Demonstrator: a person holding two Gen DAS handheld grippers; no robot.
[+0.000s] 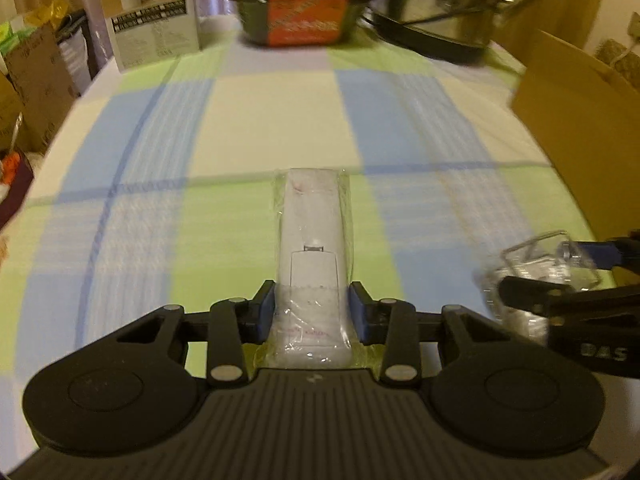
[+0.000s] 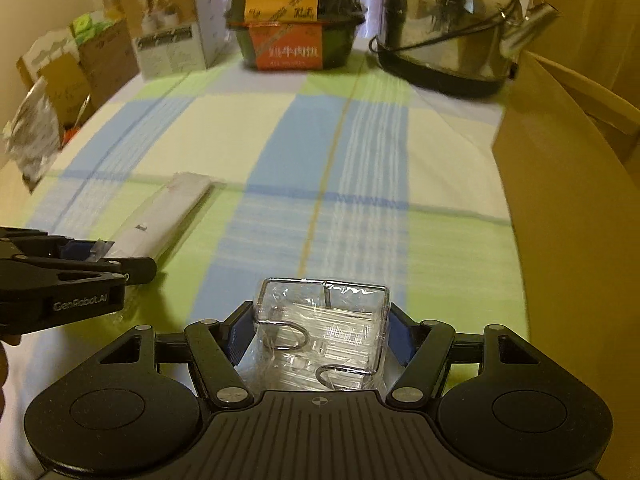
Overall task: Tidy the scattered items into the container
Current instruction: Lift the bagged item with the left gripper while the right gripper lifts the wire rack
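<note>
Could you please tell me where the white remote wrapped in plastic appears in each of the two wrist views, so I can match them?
Left wrist view: the white remote lies at bottom centre, its near end between the left gripper fingers.
Right wrist view: it lies at centre left, running diagonally toward the left gripper.
Shared landmark: the steel kettle at the table's far right.

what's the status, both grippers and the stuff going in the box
Left gripper shut on wrapped white remote. Right gripper shut on clear wire rack. Cardboard box open at right, path clear.
</note>
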